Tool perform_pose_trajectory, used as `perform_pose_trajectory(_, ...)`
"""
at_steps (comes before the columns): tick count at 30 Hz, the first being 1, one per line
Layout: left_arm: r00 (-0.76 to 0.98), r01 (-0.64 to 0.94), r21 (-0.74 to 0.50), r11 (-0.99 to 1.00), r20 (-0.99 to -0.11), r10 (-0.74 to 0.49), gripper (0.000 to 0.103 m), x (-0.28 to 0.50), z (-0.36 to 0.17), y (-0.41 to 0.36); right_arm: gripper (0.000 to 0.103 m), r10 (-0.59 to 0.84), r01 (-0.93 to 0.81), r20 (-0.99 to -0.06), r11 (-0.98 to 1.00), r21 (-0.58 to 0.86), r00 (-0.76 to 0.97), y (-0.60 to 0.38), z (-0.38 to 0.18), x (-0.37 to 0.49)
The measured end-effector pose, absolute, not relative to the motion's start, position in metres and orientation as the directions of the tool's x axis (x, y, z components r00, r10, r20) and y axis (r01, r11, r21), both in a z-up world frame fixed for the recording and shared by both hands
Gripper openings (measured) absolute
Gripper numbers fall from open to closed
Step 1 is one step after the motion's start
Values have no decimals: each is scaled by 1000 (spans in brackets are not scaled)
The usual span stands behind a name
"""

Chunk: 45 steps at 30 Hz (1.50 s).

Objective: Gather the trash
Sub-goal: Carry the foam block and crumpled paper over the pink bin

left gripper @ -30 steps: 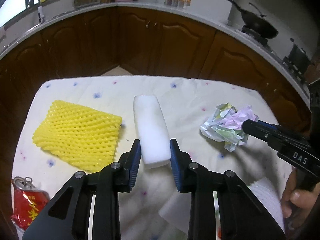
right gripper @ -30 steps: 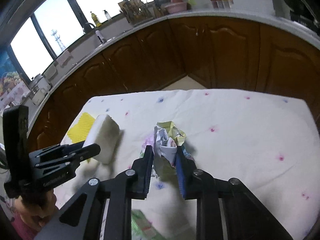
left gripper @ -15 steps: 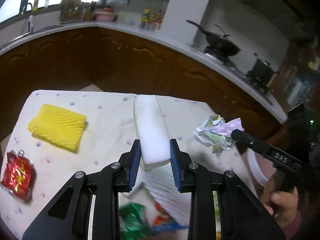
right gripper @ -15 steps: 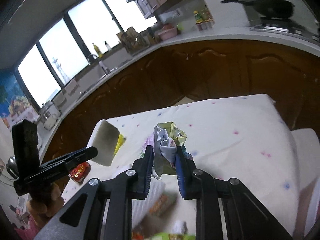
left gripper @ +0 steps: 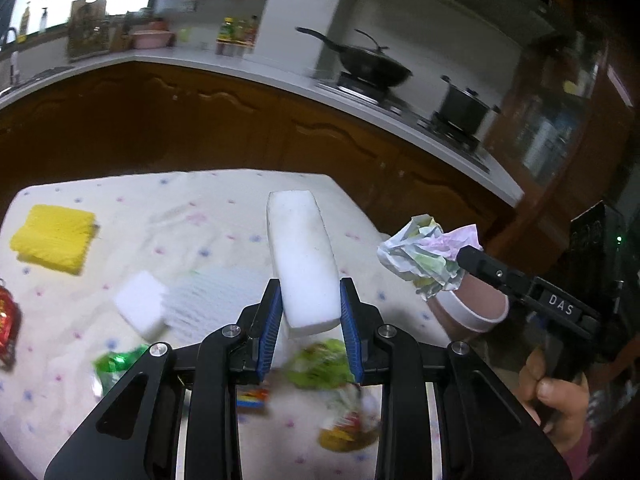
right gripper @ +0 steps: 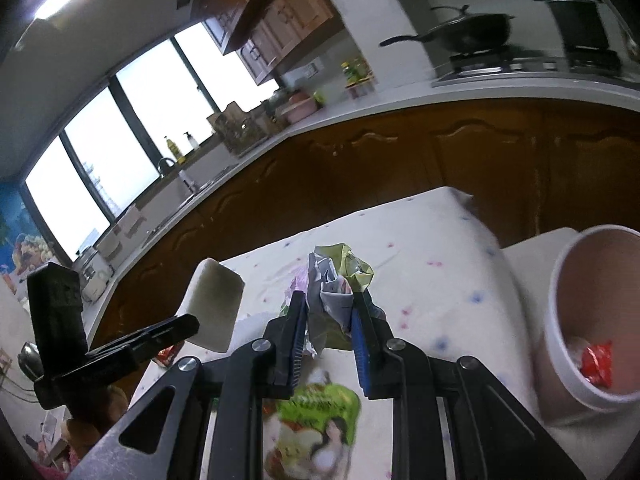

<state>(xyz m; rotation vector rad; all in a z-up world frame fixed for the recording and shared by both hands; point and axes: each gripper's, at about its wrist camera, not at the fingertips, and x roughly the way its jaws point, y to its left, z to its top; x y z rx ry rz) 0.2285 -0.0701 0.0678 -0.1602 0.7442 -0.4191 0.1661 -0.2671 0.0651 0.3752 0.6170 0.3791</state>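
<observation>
My left gripper (left gripper: 307, 308) is shut on a long white foam block (left gripper: 301, 256) and holds it in the air above the table; the block also shows in the right wrist view (right gripper: 214, 304). My right gripper (right gripper: 329, 312) is shut on a crumpled paper wad (right gripper: 334, 280), lifted off the table; it shows in the left wrist view (left gripper: 424, 256) just over a pink bin (left gripper: 476, 304). In the right wrist view the bin (right gripper: 592, 320) stands at the right, beyond the table's edge, with a red wrapper (right gripper: 598, 364) inside.
On the flowered tablecloth (left gripper: 192, 216) lie a yellow foam net (left gripper: 54, 236), a crushed red can (left gripper: 6, 320), a small white foam piece (left gripper: 142, 304), a white tissue (left gripper: 216, 300) and green snack wrappers (left gripper: 316, 364). Kitchen counters with pans stand behind.
Both grippers have lifted their loads higher and swung right toward the bin. More of the near table and its wrappers has come into view.
</observation>
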Motion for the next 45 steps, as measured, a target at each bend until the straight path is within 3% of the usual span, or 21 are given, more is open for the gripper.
perform_pose_trajectory(23,557,473,-275,837,-642,-526,27,208,67,-161,24,258,-1,-506,891,454,823,-371,45,85)
perform_pose_trajectory(45,436,602,-292,743,-660,-612,27,232,61,-270,25,109,148,-496,880,450,862,-449,44,63)
